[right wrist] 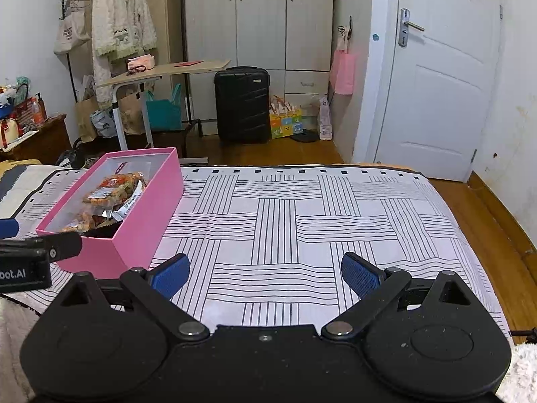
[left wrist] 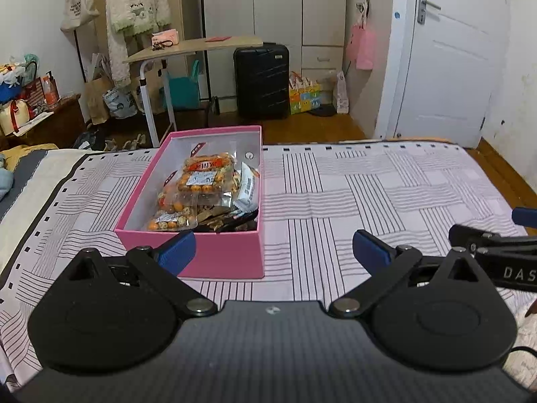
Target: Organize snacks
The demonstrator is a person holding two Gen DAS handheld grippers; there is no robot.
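Pink cardboard forms the open box point(left wrist: 201, 252) that stands on the striped bedspread point(left wrist: 369, 194), long axis running near to far. Snack packets point(left wrist: 201, 181) fill it: clear packs of orange coated nuts to the left and far end, darker wrappers and a white sachet to the right and near end. No loose packet shows on the bedspread in either view, which suggests the gathering step is largely complete.

Left gripper point(left wrist: 273, 252): fingers spread wide, holding nothing. The left blue pad point(left wrist: 178, 252) overlaps the near wall of the box in the picture; contact cannot be confirmed. The right pad hangs over bare bedspread, so the box sits left of the gripper centreline.

Right gripper point(right wrist: 265, 275): fingers likewise spread and empty, hovering over bare bedspread. In this view the box point(right wrist: 134, 228) lies to the left and slightly farther away, clear of both pads.

Judgement: both tools are held back and parted, a neutral posture suited to inspection or a fresh approach.
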